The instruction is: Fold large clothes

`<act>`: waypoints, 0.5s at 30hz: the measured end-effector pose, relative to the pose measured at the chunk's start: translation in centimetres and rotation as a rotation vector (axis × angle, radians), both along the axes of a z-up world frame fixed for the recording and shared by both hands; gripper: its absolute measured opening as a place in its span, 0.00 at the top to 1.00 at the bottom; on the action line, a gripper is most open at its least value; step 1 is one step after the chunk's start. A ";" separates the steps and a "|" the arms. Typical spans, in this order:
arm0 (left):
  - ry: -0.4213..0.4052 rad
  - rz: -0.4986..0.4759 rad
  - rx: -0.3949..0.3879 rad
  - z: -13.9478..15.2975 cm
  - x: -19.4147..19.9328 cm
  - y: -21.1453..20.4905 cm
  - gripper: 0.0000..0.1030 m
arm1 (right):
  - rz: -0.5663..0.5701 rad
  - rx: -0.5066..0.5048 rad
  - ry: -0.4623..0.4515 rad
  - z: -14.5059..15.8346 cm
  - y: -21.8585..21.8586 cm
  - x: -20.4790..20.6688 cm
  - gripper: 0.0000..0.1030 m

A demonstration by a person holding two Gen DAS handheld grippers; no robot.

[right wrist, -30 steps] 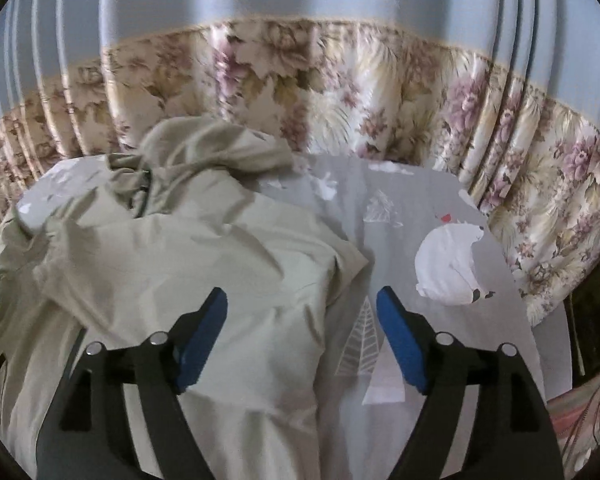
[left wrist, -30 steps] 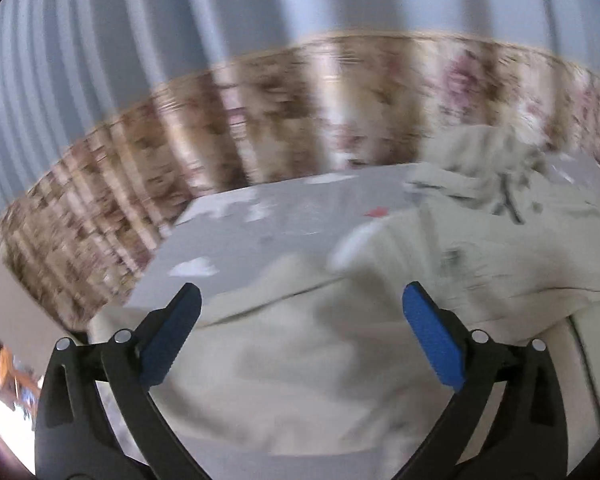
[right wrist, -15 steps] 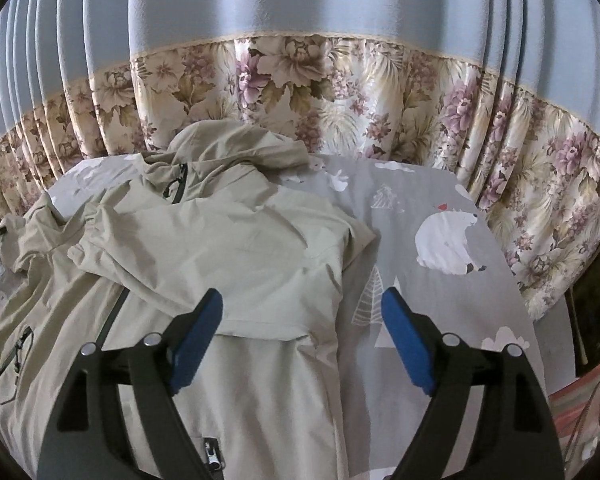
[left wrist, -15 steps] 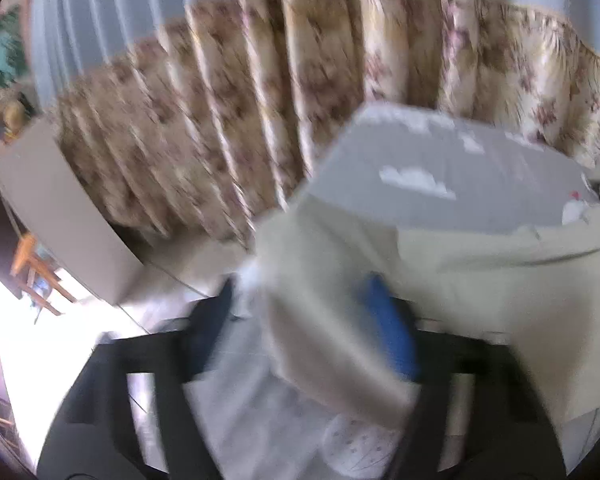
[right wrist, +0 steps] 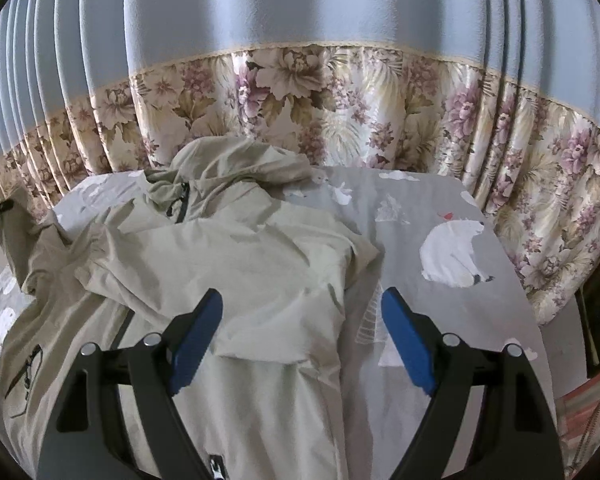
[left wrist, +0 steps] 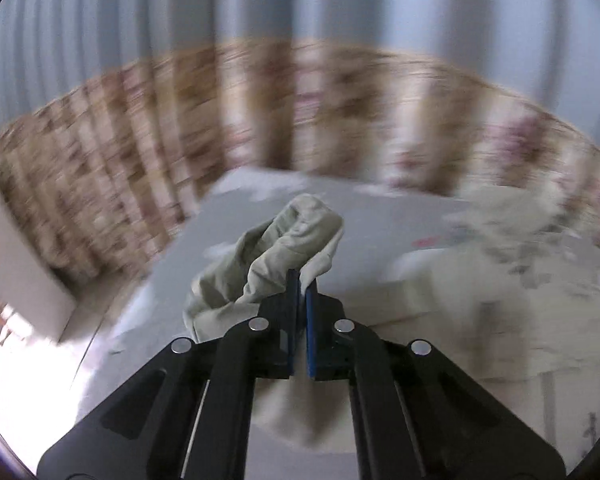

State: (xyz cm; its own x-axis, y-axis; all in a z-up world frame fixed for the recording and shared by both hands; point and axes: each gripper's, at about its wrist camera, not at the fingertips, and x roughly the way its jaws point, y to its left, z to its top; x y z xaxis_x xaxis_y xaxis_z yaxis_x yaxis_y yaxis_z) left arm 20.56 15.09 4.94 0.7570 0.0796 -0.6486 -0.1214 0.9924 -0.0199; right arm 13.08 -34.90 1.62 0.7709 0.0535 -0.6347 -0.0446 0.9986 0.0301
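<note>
A pale beige hooded jacket [right wrist: 236, 264] lies spread on a grey bed sheet [right wrist: 428, 200], hood toward the curtain, one sleeve folded across its chest. My left gripper [left wrist: 302, 280] is shut on the end of the jacket's sleeve [left wrist: 284, 240], which bunches up above the blue pads, lifted off the bed. The rest of the jacket [left wrist: 500, 280] lies blurred at the right of that view. My right gripper [right wrist: 302, 304] hovers open over the jacket's right side, nothing between its blue fingers [right wrist: 196, 336].
The sheet carries white bear [right wrist: 452, 252] and tree prints. A floral curtain [right wrist: 340, 96] with a blue upper part hangs close behind the bed. The bed's right edge [right wrist: 540, 320] drops off beside it. A pale box [left wrist: 16, 264] stands at the left.
My left gripper went from wide open over the jacket to shut on the sleeve end, and lifted it. The right gripper barely moved and stayed open.
</note>
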 end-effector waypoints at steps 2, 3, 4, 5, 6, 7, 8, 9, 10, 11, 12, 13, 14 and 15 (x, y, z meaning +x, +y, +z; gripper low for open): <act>-0.005 -0.096 -0.031 1.1 0.6 -5.4 0.99 | 0.012 0.004 -0.006 0.2 0.2 0.4 0.20; -0.008 -0.134 -0.040 1.4 0.7 -7.8 0.99 | 0.017 0.006 -0.008 0.2 0.3 0.4 0.20; -0.006 -0.182 -0.056 1.5 0.9 -11.0 0.99 | 0.023 0.007 -0.013 0.3 0.3 0.5 0.20; 0.004 -0.231 -0.090 1.5 1.1 -13.9 0.99 | 0.025 0.009 -0.016 0.4 0.3 0.6 0.20; 0.013 -0.275 -0.131 1.3 1.0 -16.2 0.98 | 0.024 0.015 -0.017 0.4 0.1 0.6 0.20; 0.025 -0.326 -0.166 1.0 0.9 -18.6 0.97 | 0.020 0.022 -0.016 0.4 -0.1 0.7 0.20; 0.038 -0.367 -0.180 0.6 0.7 -20.9 0.94 | 0.016 0.026 -0.015 0.3 -0.3 0.7 0.20; 0.048 -0.396 -0.185 0.3 0.4 -22.8 0.90 | 0.011 0.030 -0.011 0.2 -0.6 0.7 0.20; 0.057 -0.431 -0.179 -0.3 -0.1 -25.0 0.65 | 0.007 0.037 -0.006 0.0 -0.9 0.6 0.20; 0.050 -0.451 -0.170 -0.4 -0.6 -26.5 0.19 | 0.004 0.039 -0.003 -0.1 -1.2 0.5 0.20; 0.014 -0.427 -0.154 -0.3 -1.4 -27.1 0.05 | 0.002 0.037 -0.001 -0.2 -1.4 0.4 0.20; -0.026 -0.405 -0.145 0.0 -1.9 -27.1 0.03 | 0.001 0.033 0.002 -0.3 -1.6 0.3 0.20; -0.047 -0.405 -0.141 0.4 -2.4 -27.2 0.03 | -0.002 0.031 0.003 -0.4 -2.0 0.1 0.20; -0.046 -0.412 -0.146 0.7 -2.4 -26.9 0.03 | -0.008 0.031 0.004 -0.5 -2.2 0.0 0.19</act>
State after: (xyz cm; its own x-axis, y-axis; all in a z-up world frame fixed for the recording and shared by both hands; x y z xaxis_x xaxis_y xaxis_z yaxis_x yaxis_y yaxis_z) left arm 18.19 -11.85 5.62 0.7348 -0.3247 -0.5956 0.2882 0.9442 -0.1593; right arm 13.05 -37.14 1.15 0.7688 0.0667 -0.6360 -0.0362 0.9975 0.0608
